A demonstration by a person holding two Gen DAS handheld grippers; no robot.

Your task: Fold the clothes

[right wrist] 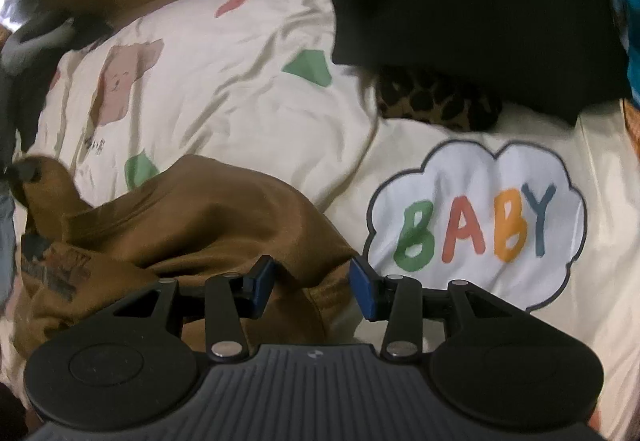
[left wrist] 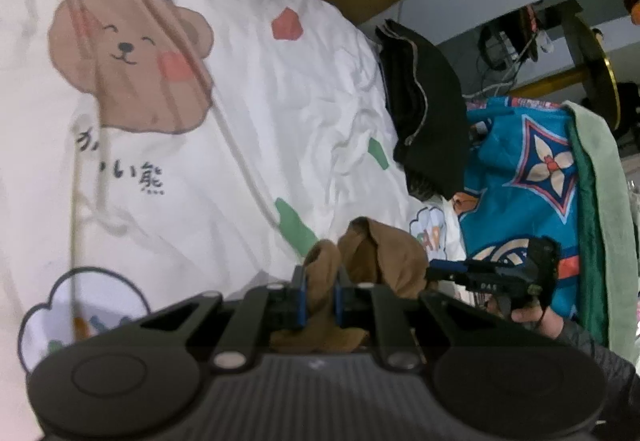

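The left tongs [left wrist: 320,297] are clamped on a bunched fold of the brown garment [left wrist: 372,257] — the cloth is squeezed between the two blue pads [left wrist: 303,301] and rises above them in a rumpled peak. The rest of the garment spills to the right of the left tongs and lies on the white bedsheet [left wrist: 240,101], which is printed with a brown bear and coloured patches.

In the right wrist view the same brown garment [right wrist: 192,217] spreads across the lower left of the bedsheet [right wrist: 248,93]. The right tongs [right wrist: 312,287] stand parted — their blue pads [right wrist: 366,293] are well apart, and the garment's near edge lies beneath the gap and under the left-hand pad, while the other pad sits over bare sheet beside a cloud print reading "BABY". Whether either pad touches the cloth cannot be told.

A black garment [right wrist: 472,9] lies further up the bed, with a leopard-patterned cloth [right wrist: 436,101] under its edge. From the left wrist view, a hand [left wrist: 536,317] holds the right tongs just beside the brown garment.
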